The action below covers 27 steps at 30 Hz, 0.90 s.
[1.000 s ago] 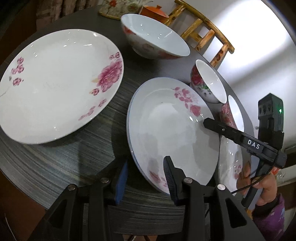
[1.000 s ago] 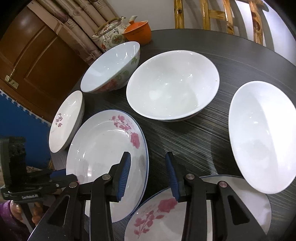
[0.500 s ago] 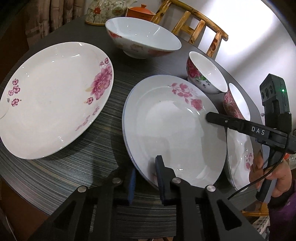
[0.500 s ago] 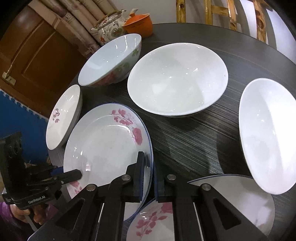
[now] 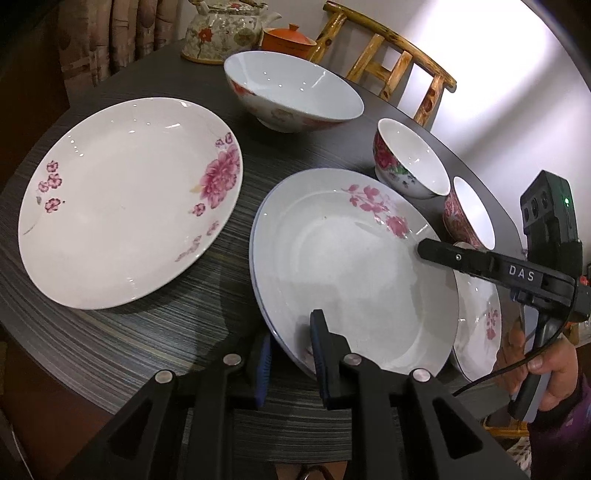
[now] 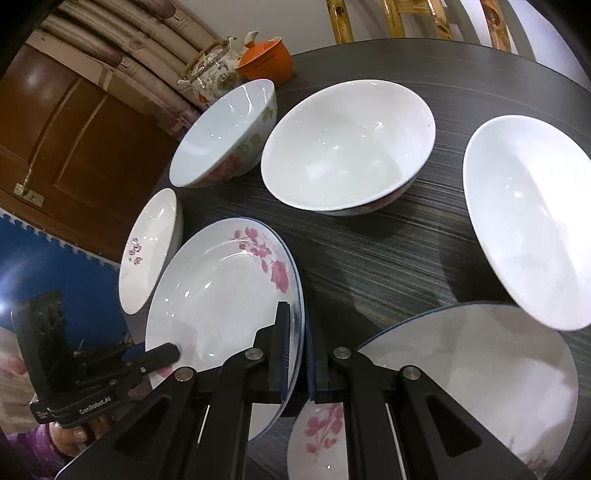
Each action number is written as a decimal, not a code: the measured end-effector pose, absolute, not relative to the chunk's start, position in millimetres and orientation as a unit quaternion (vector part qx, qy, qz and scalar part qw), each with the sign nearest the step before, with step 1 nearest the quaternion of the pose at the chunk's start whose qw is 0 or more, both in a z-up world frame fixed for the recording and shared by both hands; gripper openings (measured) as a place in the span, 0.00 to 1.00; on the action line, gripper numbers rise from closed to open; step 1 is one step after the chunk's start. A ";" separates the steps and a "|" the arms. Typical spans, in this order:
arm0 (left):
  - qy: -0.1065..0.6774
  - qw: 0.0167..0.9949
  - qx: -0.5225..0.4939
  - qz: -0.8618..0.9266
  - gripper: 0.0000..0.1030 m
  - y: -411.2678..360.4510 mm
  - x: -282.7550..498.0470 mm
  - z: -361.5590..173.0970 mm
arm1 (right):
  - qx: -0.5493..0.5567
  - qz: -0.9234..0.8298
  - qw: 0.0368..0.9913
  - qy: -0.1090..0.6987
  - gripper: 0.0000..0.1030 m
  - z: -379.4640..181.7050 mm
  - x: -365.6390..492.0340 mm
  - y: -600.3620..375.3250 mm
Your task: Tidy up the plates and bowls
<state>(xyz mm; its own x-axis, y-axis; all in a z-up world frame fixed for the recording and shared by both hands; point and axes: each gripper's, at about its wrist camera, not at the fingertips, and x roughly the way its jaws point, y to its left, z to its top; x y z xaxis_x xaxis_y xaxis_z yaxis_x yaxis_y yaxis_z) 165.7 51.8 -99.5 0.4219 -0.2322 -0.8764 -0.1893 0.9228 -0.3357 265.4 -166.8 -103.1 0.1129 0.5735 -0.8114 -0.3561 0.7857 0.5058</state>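
Dark table [image 5: 155, 332]; both claws pinch blue-rimmed plate [image 5: 354, 273]; near rim hidden.

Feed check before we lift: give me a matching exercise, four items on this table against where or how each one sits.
Things:
1. blue-rimmed plate
2. peony plate
3. orange pot
4. small red-flowered bowl

Places or states:
A. flat on the table, untouched
B. upright, just beyond the held plate's far rim
C. clamped at its rim by the left tool and the right tool
D. beside the teapot

Pairs: 1-C, 2-A, 3-D, 4-B
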 end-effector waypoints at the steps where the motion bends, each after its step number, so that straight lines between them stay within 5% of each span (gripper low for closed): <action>1: 0.536 0.821 -0.197 -0.013 0.19 52.2 164.4 -98.6 | 0.095 0.313 0.740 0.588 0.08 -103.2 264.7 -167.0; 27: 0.496 0.842 -0.202 0.063 0.19 141.2 152.2 -70.9 | 0.150 0.354 0.719 0.579 0.09 -82.0 260.1 -95.1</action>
<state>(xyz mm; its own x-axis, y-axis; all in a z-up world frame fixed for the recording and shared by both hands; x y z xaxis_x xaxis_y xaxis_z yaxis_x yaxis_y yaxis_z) 152.2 141.2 -70.9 0.5009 -0.0938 -0.8604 -0.3067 0.9104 -0.2778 260.1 -95.1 -82.0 0.0788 0.6833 -0.7259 -0.3359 0.7038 0.6260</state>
